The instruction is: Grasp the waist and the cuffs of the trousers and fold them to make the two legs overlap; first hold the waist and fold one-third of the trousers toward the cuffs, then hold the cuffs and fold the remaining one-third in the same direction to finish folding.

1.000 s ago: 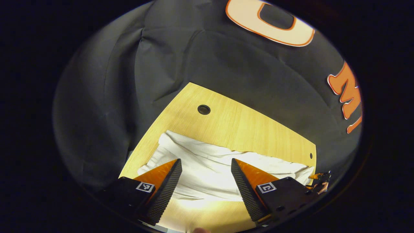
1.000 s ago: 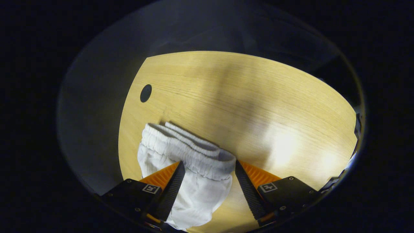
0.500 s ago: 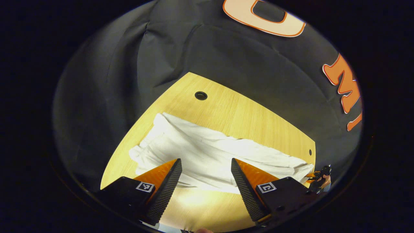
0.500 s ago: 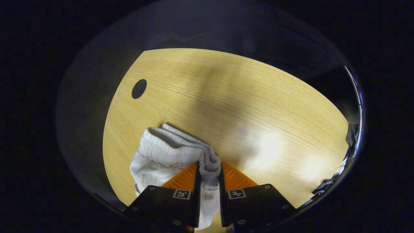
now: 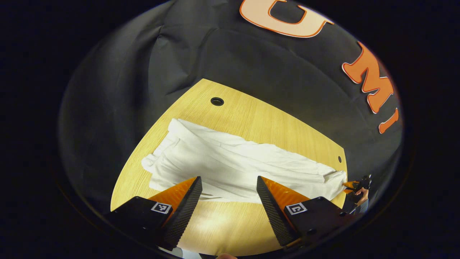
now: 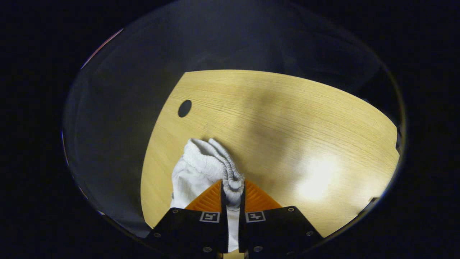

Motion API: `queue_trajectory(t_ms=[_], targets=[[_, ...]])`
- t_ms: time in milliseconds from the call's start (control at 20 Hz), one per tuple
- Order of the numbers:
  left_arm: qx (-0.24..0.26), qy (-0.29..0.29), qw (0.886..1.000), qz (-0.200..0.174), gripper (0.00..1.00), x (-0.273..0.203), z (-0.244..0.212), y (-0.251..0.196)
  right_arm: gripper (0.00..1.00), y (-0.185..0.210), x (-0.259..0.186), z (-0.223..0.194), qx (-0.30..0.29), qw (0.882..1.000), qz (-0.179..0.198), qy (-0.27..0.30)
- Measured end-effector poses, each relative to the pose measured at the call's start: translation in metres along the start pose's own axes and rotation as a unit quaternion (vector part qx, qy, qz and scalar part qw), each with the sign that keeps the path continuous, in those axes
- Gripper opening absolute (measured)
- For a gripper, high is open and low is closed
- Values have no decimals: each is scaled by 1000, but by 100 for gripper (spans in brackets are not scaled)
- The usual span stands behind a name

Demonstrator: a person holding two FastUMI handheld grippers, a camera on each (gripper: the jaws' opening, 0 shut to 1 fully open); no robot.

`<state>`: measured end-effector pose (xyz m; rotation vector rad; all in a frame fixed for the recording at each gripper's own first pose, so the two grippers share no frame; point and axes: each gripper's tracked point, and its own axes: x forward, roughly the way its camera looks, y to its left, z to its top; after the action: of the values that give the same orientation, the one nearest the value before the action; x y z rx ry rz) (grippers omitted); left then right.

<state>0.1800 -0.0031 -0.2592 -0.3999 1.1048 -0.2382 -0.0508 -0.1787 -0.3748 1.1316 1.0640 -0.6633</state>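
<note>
White trousers [image 5: 237, 163] lie lengthwise across table [image 5: 251, 118].

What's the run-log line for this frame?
stage: first grasp | right gripper: shut on waistband | left gripper: open, above trousers | trousers: spread flat on table, unfolded

The trousers [image 5: 230, 165] are soft, matt white cloth, creased, with a ribbed, gathered elastic waistband [image 6: 230, 176]. The table [image 6: 287, 122] is pale wood-grain, smooth with a faint sheen.

wooden table [image 5: 273, 126] with round hole [image 5: 217, 101]; black cloth wall [image 5: 251, 61]
</note>
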Motion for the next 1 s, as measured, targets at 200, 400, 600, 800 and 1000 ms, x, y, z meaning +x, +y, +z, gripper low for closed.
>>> queue_trajectory(t_ms=[200,400,600,800,1000], targets=[[12,-1,1000,-20,97,-4,3,6,12,4,-15,6,-19,998,39,-41],[18,3,999,-30,99,-1,-3,11,11,0,-14,5,-30,993,89,-65],[10,14,999,-37,96,4,-13,27,11,-3,-12,8,-46,987,137,-76],[-9,26,999,-36,99,12,-23,47,11,-1,-7,9,-67,981,168,-76],[-34,33,998,-36,100,19,-30,67,11,-2,-6,8,-86,974,196,-68]])
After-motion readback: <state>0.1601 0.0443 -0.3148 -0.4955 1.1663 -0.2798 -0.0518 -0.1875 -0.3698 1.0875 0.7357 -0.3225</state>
